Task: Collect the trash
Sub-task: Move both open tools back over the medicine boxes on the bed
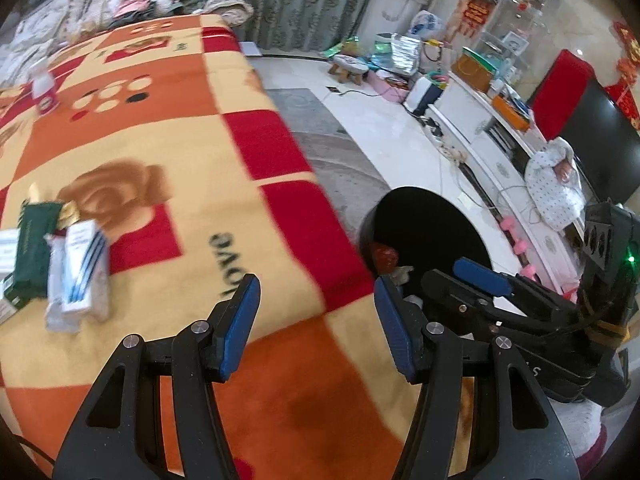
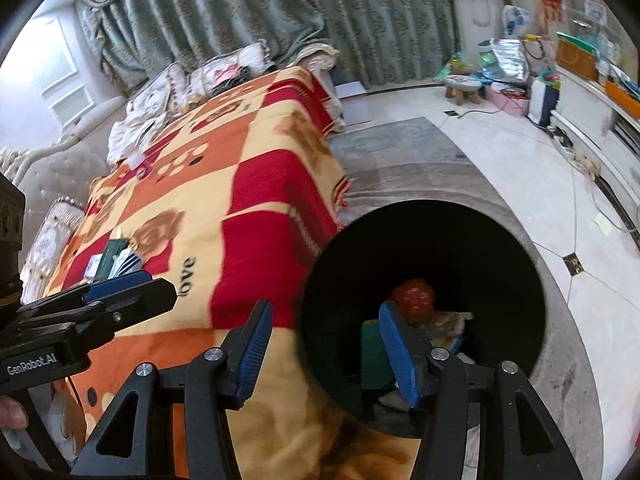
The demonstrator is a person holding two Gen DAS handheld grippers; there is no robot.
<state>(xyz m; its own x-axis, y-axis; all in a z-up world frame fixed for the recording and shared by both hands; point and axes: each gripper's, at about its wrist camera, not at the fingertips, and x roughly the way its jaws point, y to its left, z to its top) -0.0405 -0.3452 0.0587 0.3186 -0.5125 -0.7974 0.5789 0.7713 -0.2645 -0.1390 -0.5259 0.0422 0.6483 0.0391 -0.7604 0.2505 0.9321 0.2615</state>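
On the orange, red and cream blanket lie a dark green pack and white and blue cartons, at the far left of the left wrist view. My left gripper hangs open over the blanket's near edge with nothing between its pads. A black bin stands on the floor beside the blanket, holding a red wrapper, a green box and crumpled scraps. My right gripper is open and empty, straddling the bin's left rim. The same cartons lie beyond the left gripper in the right wrist view.
A white bottle with a pink label stands farther back on the blanket. Cushions pile up at the far end. The right gripper reaches over the bin. A small stool, bags and a white cabinet line the tiled floor.
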